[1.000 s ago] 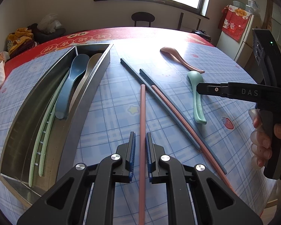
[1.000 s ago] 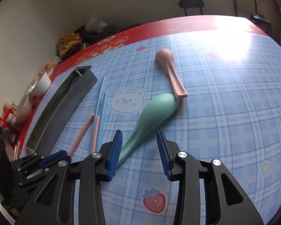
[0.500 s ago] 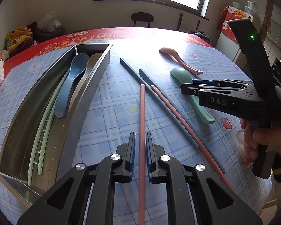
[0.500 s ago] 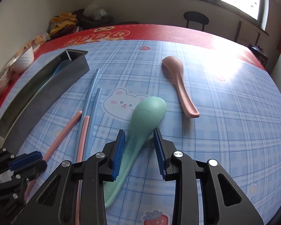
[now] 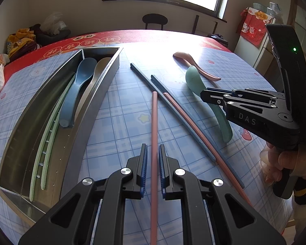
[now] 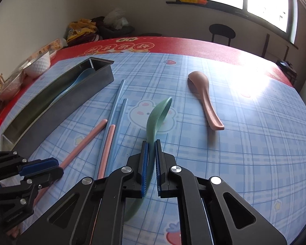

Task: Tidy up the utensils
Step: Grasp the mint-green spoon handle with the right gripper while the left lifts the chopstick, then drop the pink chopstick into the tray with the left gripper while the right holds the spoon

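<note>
My left gripper (image 5: 152,155) is shut on a pink chopstick (image 5: 154,122) that lies along the table. My right gripper (image 6: 151,149) is shut on the handle of a green spoon (image 6: 156,116), turned on its edge; it also shows in the left wrist view (image 5: 195,81). A second pink chopstick (image 5: 185,116) and two blue chopsticks (image 5: 144,75) lie beside it. A pink spoon (image 6: 204,94) lies further back. The metal tray (image 5: 100,94) at the left holds a blue spoon (image 5: 77,87), a beige spoon (image 5: 95,75) and green chopsticks (image 5: 44,143).
A white bowl (image 6: 37,63) and snack bags (image 6: 81,30) sit at the table's far left edge. A black chair (image 6: 222,32) stands beyond the table under the window. The person's hand (image 5: 279,163) holds the right gripper at the table's right edge.
My right gripper closed from open onto the green spoon's handle, and the spoon tipped from flat onto its edge. My left gripper has stayed shut on the pink chopstick.
</note>
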{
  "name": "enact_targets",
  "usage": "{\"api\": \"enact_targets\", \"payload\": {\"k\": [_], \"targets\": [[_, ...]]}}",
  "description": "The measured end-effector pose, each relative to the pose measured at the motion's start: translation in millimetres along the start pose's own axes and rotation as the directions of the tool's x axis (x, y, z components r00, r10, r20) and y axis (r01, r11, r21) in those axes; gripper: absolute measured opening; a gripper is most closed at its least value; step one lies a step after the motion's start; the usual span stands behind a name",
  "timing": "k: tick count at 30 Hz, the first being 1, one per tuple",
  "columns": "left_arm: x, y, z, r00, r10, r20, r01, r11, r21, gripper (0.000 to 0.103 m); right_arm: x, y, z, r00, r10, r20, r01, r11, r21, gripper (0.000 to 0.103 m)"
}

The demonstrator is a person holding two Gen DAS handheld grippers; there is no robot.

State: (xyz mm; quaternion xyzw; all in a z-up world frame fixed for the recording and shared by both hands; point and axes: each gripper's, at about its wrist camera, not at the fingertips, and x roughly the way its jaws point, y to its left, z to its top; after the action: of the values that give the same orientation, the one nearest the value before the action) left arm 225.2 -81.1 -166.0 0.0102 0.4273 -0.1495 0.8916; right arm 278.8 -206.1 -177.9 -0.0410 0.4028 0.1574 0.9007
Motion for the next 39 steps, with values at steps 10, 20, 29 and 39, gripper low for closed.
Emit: {"api": "enact_targets", "payload": {"k": [10, 20, 29, 39], "targets": [[0.1, -1.0, 0.0, 1.000, 0.006, 0.000, -0.006, 1.000, 0.005, 0.011, 3.1, -7.6, -0.1, 0.999, 0.041, -0.016, -0.040, 0.998, 0.038, 0.006], [0.2, -2.0, -0.2, 1.000, 0.013, 0.001, -0.013, 1.000, 0.011, 0.011, 3.2, -7.4, -0.5, 0.999, 0.039, -0.014, -0.038, 0.998, 0.048, 0.006], [-3.2, -0.3, -1.7, 1.000, -0.011, 0.008, 0.011, 1.000, 0.003, 0.006, -6.7, -21.8, -1.5, 0.995, 0.087, 0.046, -0.092, 0.989, 0.116, 0.006], [-35.7, 15.5, 3.5, 0.995, -0.089, 0.054, 0.092, 0.994, -0.066, 0.006, -8.4, -25.4, -2.9, 0.991, 0.121, 0.055, -0.127, 0.984, 0.121, 0.006]]}}
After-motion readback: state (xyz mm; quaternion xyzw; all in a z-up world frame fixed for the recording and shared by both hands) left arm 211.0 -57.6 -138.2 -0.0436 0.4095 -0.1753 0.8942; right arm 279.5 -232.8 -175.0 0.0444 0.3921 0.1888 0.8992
